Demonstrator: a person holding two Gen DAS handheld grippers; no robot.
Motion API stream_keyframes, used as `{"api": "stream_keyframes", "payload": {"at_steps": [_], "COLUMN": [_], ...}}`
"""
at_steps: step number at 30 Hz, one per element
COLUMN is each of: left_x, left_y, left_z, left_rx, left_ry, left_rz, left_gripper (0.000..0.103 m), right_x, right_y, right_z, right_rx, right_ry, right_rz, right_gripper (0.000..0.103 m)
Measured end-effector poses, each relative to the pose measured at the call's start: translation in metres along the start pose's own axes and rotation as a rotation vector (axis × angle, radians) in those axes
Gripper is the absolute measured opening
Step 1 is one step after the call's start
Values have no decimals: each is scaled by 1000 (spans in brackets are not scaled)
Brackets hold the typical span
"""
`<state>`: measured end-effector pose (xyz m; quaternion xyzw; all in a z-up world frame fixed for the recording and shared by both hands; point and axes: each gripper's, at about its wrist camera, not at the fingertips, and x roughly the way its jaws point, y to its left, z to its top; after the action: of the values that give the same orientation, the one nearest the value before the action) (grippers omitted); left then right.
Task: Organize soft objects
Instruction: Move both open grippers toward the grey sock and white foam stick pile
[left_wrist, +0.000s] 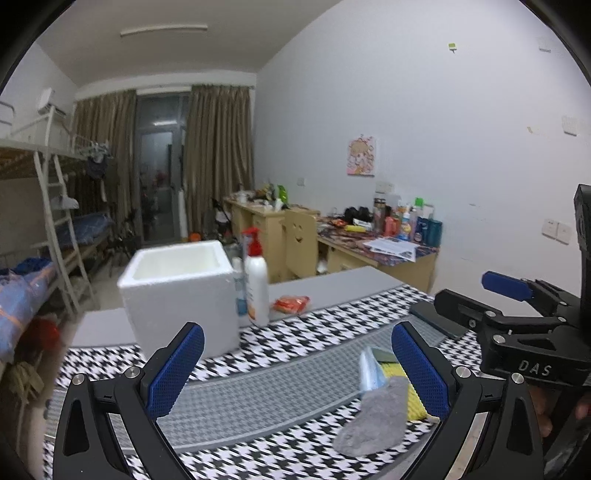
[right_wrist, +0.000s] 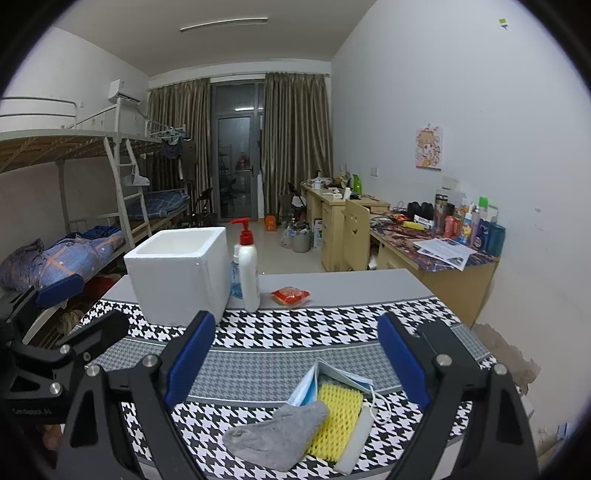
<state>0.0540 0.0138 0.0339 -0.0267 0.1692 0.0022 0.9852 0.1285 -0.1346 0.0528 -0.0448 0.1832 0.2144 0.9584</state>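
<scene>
Two grippers hover with jaws wide and empty over soft things on the bench.

Left wrist view: the left gripper (left_wrist: 297, 363) holds nothing; the open-topped white foam box (left_wrist: 181, 291) stands on the houndstooth-patterned cloth (left_wrist: 295, 332), its visible inside bare; a grey fuzzy sock (left_wrist: 373, 421) lies near on a yellow sponge (left_wrist: 410, 391).
Right wrist view: the right gripper (right_wrist: 297, 363), jaws spread, grips nothing; sock (right_wrist: 277, 437), sponge (right_wrist: 338, 417) and a blue face mask (right_wrist: 314, 384) overlap in a pile, apart from the box (right_wrist: 181, 273); a white pump bottle (right_wrist: 248, 269) stands beside the box.
</scene>
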Motion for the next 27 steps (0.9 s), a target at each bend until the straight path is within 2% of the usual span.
{"api": "stream_keyframes", "payload": {"at_steps": [7, 27], "left_x": [11, 41], "left_y": [-11, -31], "left_z": [-12, -33], "left_rx": [0, 34], "left_ry": [36, 85], "left_rz": [-45, -83], "left_gripper": [102, 102], "right_x": [-1, 1], "right_y": [-10, -32], "right_z": [-11, -41], "right_rx": [24, 67], "right_ry": [5, 47], "right_rz": [-27, -92], "right_gripper": [92, 92]}}
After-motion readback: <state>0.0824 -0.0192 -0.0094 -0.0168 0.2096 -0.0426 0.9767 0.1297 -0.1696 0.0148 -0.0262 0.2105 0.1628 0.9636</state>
